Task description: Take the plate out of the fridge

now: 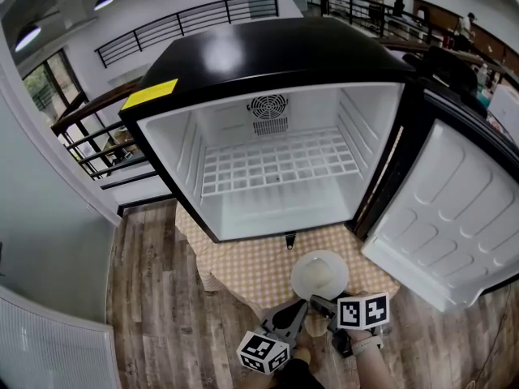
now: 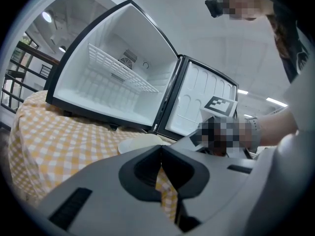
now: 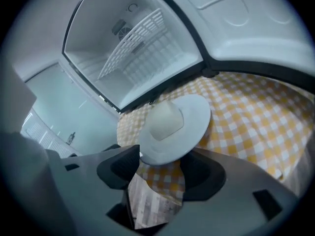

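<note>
Your head view is bright and evenly lit. The oval ceiling lamps at upper left and the dark-framed window put a soft white glare on the glossy black fridge top. The white fridge interior reads clean, with only faint shadows. Straight lines bow strongly toward the edges. Both gripper views have dark vignetted corners and heavy fisheye bending. Your right gripper view looks softer throughout, possibly from motion blur, and the pale round plate is washed out, its surface detail hard to read.
</note>
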